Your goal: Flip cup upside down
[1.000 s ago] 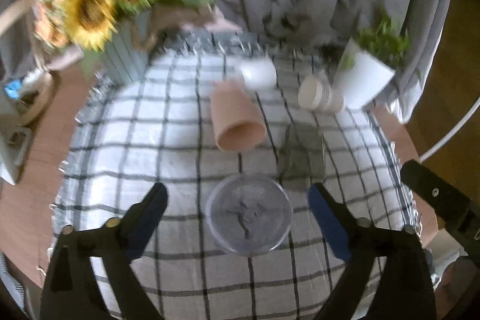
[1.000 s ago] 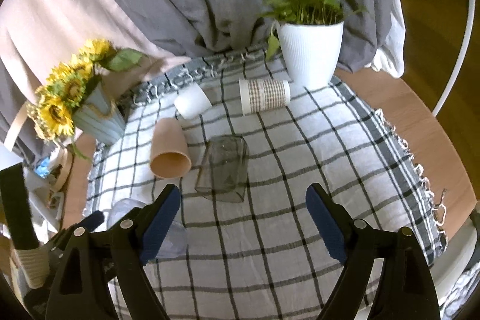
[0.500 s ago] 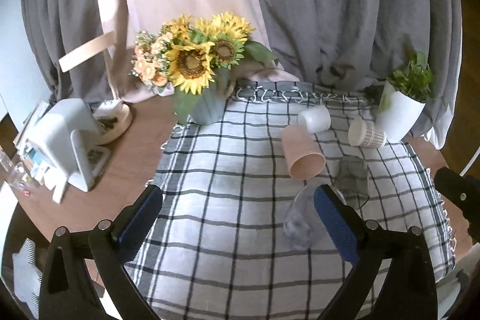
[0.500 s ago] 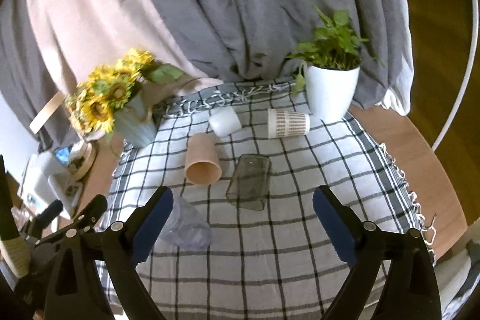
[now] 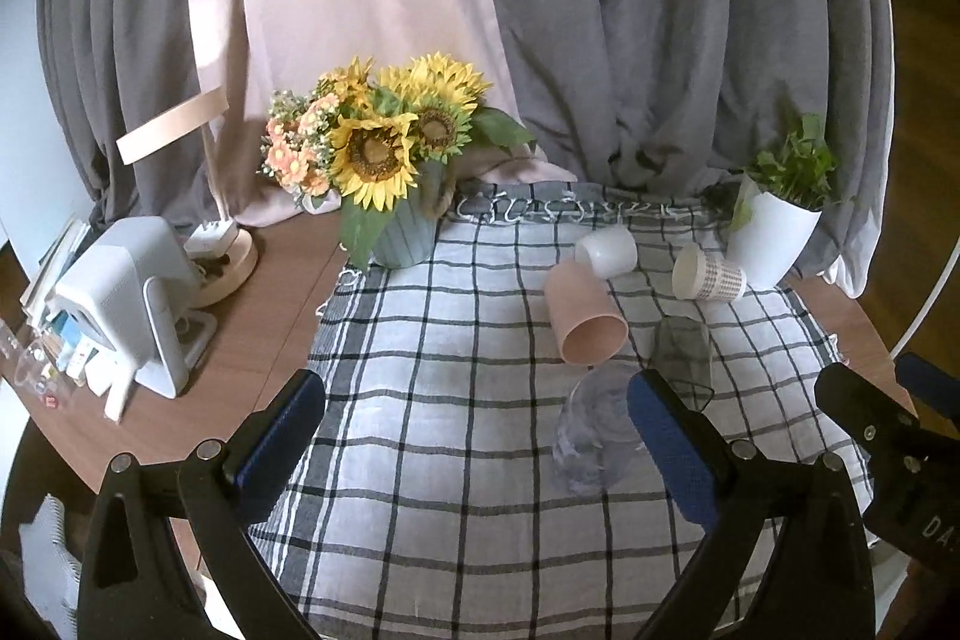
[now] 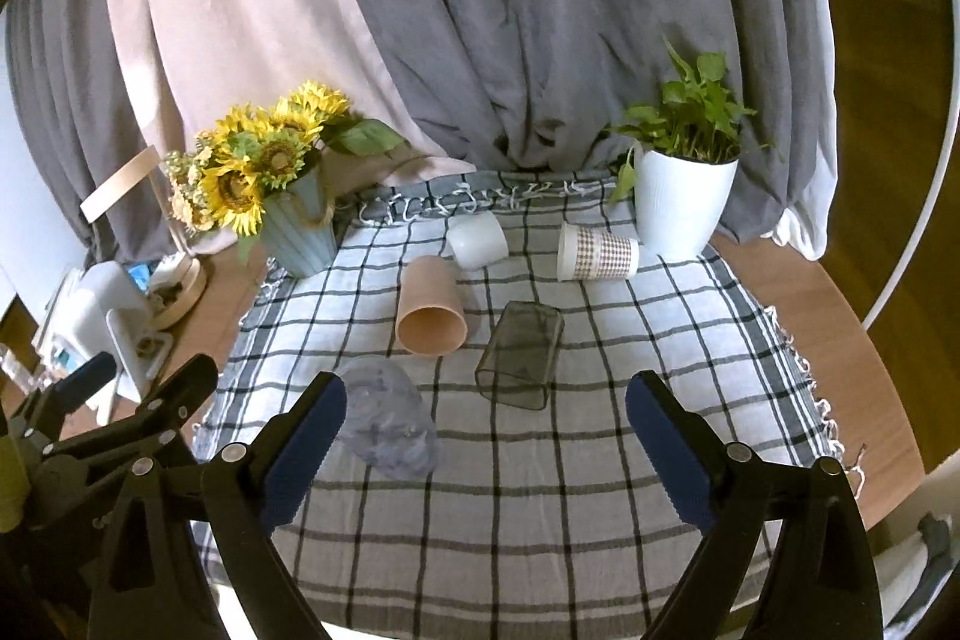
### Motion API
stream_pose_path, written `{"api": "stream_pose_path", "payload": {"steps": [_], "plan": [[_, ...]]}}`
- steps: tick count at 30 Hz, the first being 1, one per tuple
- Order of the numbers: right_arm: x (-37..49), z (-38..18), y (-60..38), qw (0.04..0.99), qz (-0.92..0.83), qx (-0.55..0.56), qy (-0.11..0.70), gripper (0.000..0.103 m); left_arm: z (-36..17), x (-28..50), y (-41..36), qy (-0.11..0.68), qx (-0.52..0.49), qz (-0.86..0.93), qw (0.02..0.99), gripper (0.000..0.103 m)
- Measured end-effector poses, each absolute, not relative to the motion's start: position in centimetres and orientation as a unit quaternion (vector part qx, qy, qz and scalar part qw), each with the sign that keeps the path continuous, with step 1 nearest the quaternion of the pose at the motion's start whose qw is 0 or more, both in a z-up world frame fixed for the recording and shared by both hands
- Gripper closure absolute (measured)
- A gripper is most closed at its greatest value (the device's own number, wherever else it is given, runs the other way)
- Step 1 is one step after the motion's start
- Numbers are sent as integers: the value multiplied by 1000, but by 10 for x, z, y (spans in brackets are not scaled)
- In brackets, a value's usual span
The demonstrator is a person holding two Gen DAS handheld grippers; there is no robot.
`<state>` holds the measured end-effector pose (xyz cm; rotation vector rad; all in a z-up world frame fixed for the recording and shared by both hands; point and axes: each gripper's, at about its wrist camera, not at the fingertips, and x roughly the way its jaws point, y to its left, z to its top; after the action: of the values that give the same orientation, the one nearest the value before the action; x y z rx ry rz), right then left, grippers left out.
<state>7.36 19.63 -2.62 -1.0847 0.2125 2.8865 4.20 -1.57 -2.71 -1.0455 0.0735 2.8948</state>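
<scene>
A clear plastic cup point(image 5: 591, 430) stands upside down on the checked cloth point(image 5: 456, 400), partly behind my left gripper's right finger; it also shows in the right wrist view point(image 6: 387, 421). A pink cup point(image 5: 585, 319) point(image 6: 429, 307), a dark smoky glass point(image 5: 681, 352) point(image 6: 522, 355), a white cup point(image 5: 606, 250) point(image 6: 477, 240) and a patterned paper cup point(image 5: 708, 274) point(image 6: 594, 253) lie on their sides behind it. My left gripper point(image 5: 474, 436) is open and empty, back from the cups. My right gripper point(image 6: 483, 436) is open and empty above the cloth's near part.
A sunflower vase point(image 5: 399, 220) stands at the cloth's back left, a white plant pot point(image 5: 771, 238) at the back right. A white appliance point(image 5: 120, 298) and a lamp base sit on the wooden table at left. Curtains hang behind.
Both grippers have drawn back and up from the cups. The left gripper, which framed the clear cup a second ago, has moved away to the left. The clear cup stays upside down.
</scene>
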Motion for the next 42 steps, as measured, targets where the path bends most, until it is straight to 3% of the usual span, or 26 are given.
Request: {"api": "stream_pose_path", "payload": {"steps": [42], "plan": [[72, -27, 198, 32, 935, -347, 69, 8, -29, 37, -13, 21, -339, 940, 40, 0]]}}
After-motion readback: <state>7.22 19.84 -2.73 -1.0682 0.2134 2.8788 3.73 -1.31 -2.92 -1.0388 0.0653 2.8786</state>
